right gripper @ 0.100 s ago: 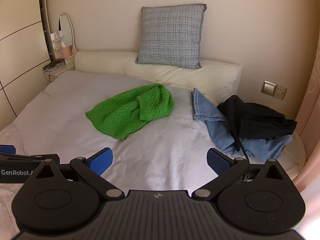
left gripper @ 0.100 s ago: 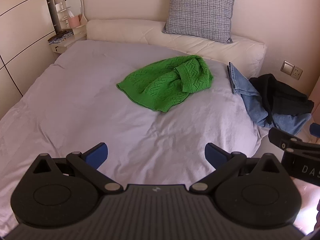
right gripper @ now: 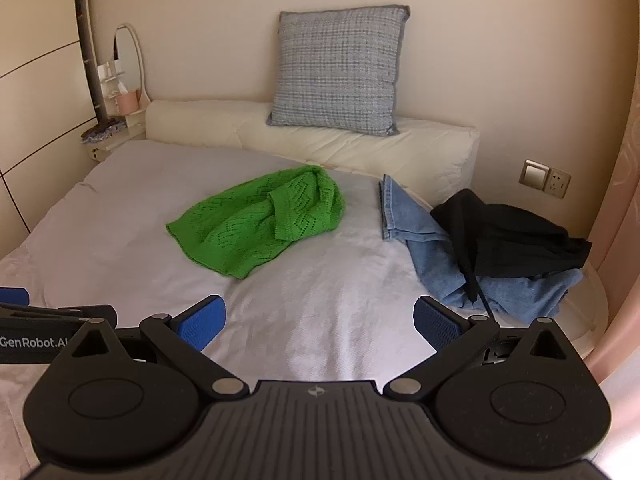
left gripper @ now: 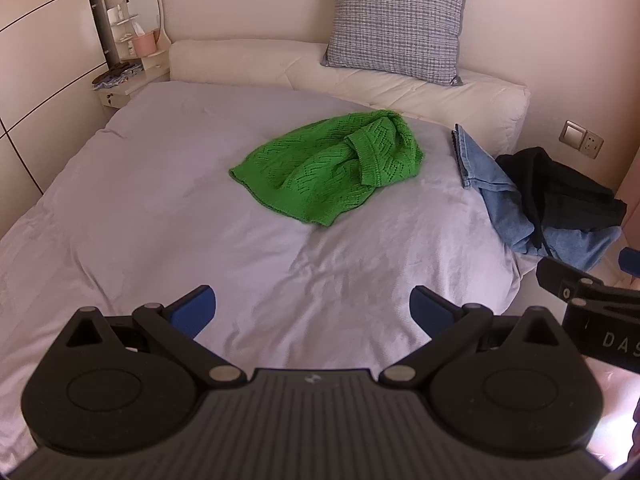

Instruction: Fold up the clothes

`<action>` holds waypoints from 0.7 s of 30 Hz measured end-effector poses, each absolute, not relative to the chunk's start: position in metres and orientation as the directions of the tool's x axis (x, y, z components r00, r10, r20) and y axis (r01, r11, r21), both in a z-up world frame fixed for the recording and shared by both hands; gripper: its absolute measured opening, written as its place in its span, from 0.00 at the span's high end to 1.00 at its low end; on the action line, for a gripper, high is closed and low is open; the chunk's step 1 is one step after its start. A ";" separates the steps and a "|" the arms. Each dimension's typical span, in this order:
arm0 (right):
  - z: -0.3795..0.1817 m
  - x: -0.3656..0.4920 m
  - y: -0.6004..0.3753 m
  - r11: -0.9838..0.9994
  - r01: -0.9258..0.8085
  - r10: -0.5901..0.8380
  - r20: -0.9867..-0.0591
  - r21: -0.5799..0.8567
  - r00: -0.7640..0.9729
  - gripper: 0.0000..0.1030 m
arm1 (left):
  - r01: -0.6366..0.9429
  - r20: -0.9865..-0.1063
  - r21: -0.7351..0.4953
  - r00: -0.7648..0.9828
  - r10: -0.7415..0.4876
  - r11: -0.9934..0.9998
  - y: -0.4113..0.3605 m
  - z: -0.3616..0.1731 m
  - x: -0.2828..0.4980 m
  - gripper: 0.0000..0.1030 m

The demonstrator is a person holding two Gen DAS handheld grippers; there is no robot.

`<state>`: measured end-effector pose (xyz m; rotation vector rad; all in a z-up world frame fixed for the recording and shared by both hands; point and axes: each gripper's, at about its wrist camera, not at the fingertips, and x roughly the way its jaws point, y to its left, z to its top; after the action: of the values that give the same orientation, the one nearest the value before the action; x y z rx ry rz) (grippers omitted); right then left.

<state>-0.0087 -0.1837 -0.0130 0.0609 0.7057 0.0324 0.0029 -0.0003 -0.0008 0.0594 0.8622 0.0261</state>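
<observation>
Nothing has visibly shifted since the earlier frame: left claw (left gripper: 312,306) and right claw (right gripper: 318,316) hover spread and empty, well short of the crumpled green knit sweater (left gripper: 332,166). Beyond it, jeans (right gripper: 460,264) and a black garment (right gripper: 516,240) lie unfolded; everything remains.

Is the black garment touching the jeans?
Touching. The right wrist view shows the black garment lying on top of the jeans, overlapping them.

A bed (left gripper: 160,208) with a pale grey sheet fills the room. Behind it, a cream bolster (left gripper: 400,84) carries a checked grey cushion (left gripper: 396,20) leaning on the beige wall (right gripper: 480,60). Left of the bed stands an oval mirror (left gripper: 142,0); right of it, a wall socket (right gripper: 546,178).
</observation>
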 end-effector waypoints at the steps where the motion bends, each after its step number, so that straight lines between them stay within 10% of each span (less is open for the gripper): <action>1: -0.013 -0.009 -0.184 0.998 -0.009 0.052 -0.646 0.069 0.762 0.00 | 0.001 -0.758 0.065 0.651 0.048 0.998 0.000 -0.001 0.004 0.01; 21: -0.023 0.006 -0.178 0.996 -0.041 0.081 -0.651 0.076 0.755 0.00 | -0.025 -0.765 0.063 0.641 0.064 0.998 0.013 -0.008 0.017 0.01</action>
<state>0.0060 -0.1778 -0.0228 0.0586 0.7127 0.0663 0.0168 0.0129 -0.0084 0.0477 0.8738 0.0508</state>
